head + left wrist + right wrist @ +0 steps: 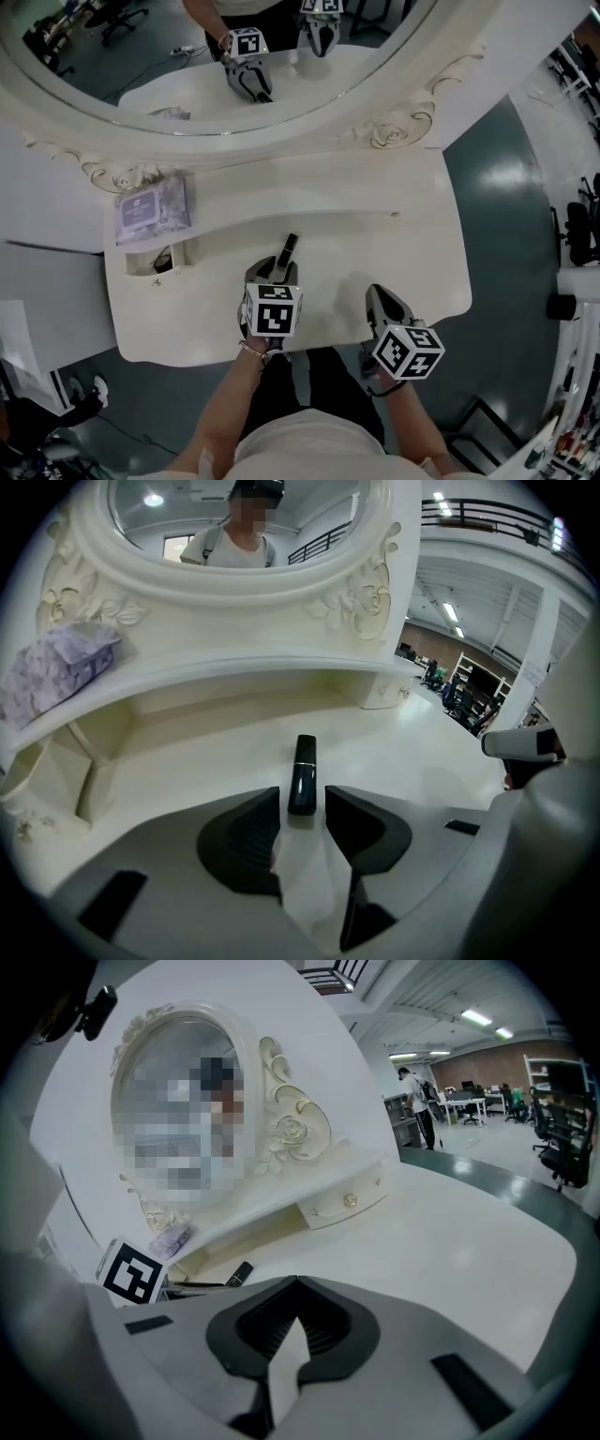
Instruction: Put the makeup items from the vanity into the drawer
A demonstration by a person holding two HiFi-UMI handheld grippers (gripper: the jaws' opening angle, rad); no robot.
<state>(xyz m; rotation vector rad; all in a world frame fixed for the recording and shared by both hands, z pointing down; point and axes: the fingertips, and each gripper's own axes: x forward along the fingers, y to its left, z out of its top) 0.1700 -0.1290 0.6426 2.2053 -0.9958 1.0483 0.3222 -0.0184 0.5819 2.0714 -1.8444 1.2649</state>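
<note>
One cream-white vanity desk (375,234) with a carved oval mirror (141,56) fills the head view. A lilac packet (152,208) lies on the desk's raised shelf at the left. Below it, a small drawer (141,262) appears to be pulled out.

The left gripper (302,803) is much the nearer of the two to the slim glossy black makeup tube (303,771). The tube lies flat on the desk's main surface, straight ahead of this gripper. Its long axis runs away toward the mirror, roughly in line with the way the gripper points. The left fingers stand apart, with the tube's near end just at the mouth of the gap and neither pad pressing on it. A grasp would probably need only a short push forward before closing.

The right gripper (295,1283) hovers beside it over the front edge, fingers together and empty.

The tube looks square-sided and dark, with a thin pale band partway along.
</note>
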